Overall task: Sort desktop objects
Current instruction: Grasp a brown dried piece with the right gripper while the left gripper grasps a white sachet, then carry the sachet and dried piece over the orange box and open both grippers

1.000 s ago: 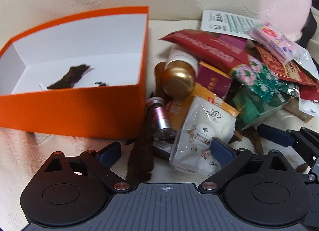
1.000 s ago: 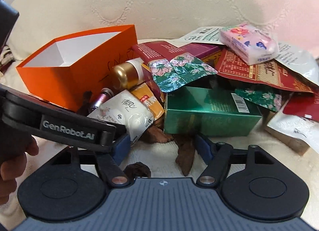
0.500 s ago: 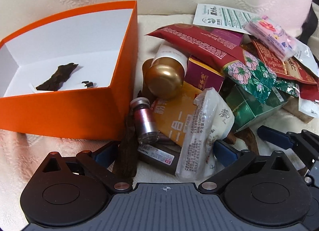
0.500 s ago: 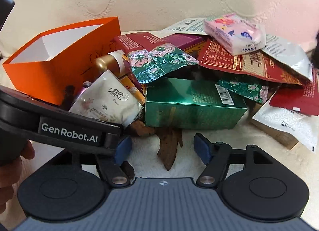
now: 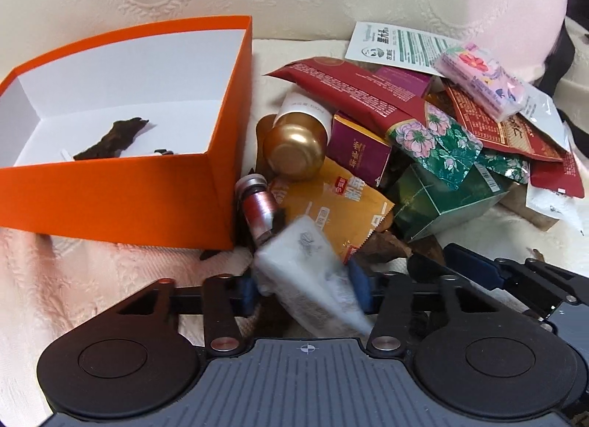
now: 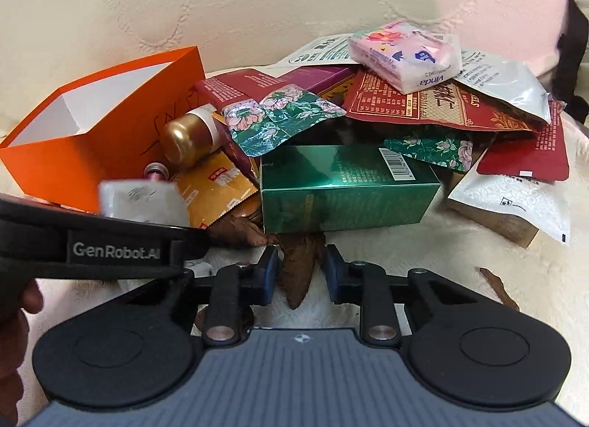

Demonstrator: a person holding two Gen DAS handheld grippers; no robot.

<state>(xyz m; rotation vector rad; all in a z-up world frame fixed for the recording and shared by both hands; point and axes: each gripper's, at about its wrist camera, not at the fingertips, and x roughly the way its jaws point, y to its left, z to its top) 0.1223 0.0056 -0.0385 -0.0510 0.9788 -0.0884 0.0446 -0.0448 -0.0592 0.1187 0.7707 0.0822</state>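
Left tool [image 5: 303, 285] closes on white tissue pack [image 5: 305, 272]; right tool [image 6: 300, 272] closes around brown bark piece [image 6: 296, 272].

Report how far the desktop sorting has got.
Barely started. Done: one dark bark piece lies in the orange box. In hand: the left gripper is closing on a white tissue pack; the right gripper is closing around a brown bark piece. Left: the packet pile, green box, gold-capped bottle.

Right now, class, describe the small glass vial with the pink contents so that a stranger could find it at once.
Start at the open orange cardboard box. At its near right corner, at the edge of the heap of packets, lies the small glass vial. It has a silver crimped cap and pink contents, and it is far slimmer than the gold-capped white bottle just behind it.
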